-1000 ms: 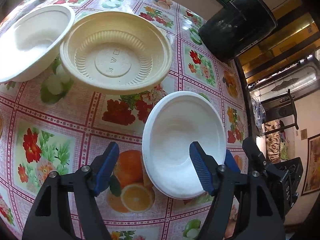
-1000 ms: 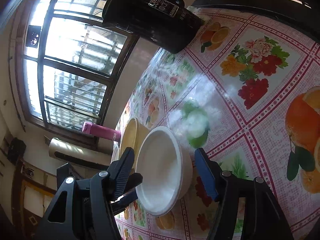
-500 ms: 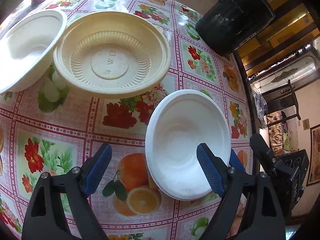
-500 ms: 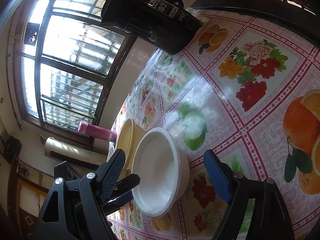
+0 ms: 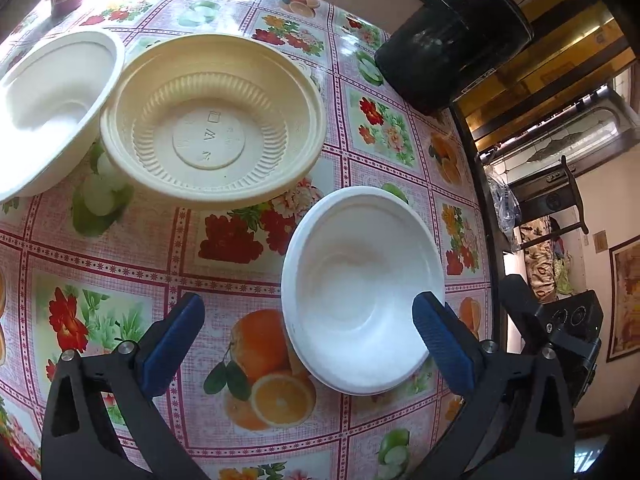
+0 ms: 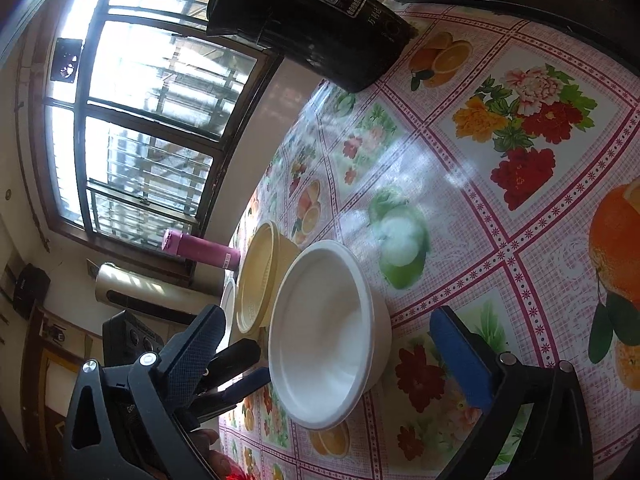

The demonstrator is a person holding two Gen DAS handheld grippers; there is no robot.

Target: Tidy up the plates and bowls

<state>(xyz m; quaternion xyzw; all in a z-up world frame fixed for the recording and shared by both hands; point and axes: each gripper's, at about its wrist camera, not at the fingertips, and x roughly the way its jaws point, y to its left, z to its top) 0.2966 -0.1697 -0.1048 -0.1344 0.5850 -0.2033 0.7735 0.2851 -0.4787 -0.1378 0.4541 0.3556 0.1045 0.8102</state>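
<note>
A small white bowl stands upright on the flowered tablecloth. My left gripper hovers at its near side with jaws opening wide. One pad is over the cloth, the other over the bowl's near right rim, and neither presses. In the right wrist view my right gripper straddles the same white bowl, also with jaws opening wide and pads clear of its wall. Behind it sit a ribbed cream bowl and a larger white bowl, rims touching.
A black cylindrical appliance stands at the table's far corner. A pink bottle lies near the window side. The table edge runs just right of the small bowl. A hand shows under the left gripper.
Both grippers' jaws have spread steadily wider around the small white bowl. The bowl and both hands have stayed in place.
</note>
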